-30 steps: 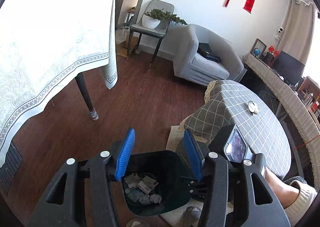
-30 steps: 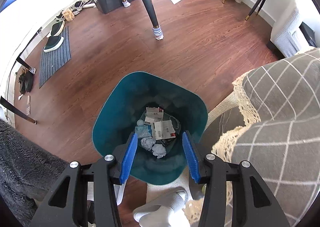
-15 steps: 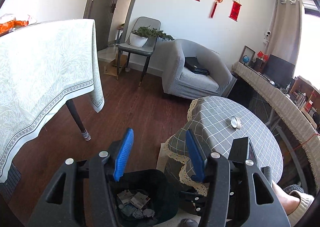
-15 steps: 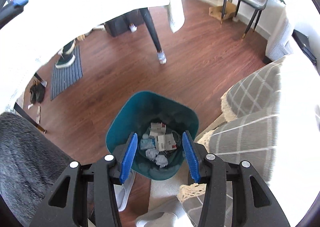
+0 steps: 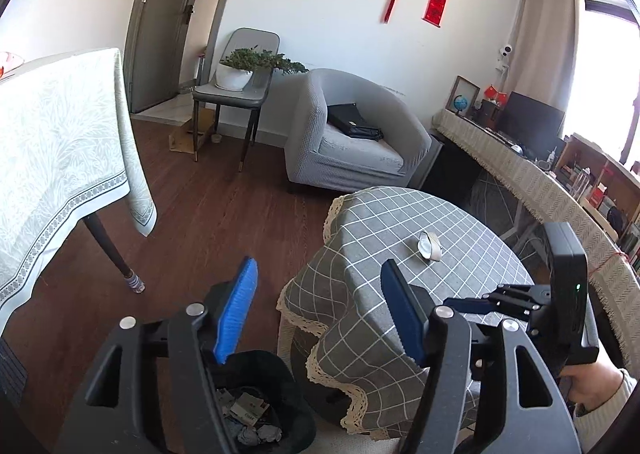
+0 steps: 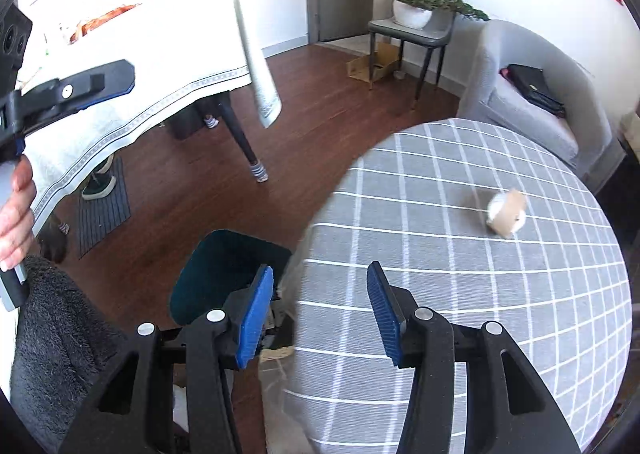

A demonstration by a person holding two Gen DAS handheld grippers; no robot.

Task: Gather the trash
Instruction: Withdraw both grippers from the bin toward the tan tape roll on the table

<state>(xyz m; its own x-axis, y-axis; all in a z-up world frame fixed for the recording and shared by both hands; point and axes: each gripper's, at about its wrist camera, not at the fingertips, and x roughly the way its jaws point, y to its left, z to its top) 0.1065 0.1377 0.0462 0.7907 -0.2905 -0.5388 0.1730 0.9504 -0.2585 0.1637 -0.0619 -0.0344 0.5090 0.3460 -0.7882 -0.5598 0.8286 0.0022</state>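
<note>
A dark teal trash bin point(image 6: 224, 266) stands on the floor beside the round table with a grey checked cloth point(image 6: 460, 294); it also shows in the left wrist view point(image 5: 276, 382), holding crumpled paper and packaging point(image 5: 250, 414). A small paper cup point(image 6: 507, 214) lies on its side on the cloth, also seen in the left wrist view point(image 5: 429, 247). My left gripper point(image 5: 318, 314) is open and empty above the bin and table edge. My right gripper point(image 6: 320, 310) is open and empty over the table's near edge.
A large table with a pale tablecloth point(image 5: 60, 158) stands to the left, one leg point(image 5: 114, 254) on the wood floor. A grey armchair point(image 5: 352, 142), a chair with a potted plant point(image 5: 236, 74) and a long sideboard point(image 5: 540, 182) lie beyond.
Both grippers have risen from over the bin and tilted up towards the round table. The bin has dropped to the bottom of both views and the cup has come into the right view.
</note>
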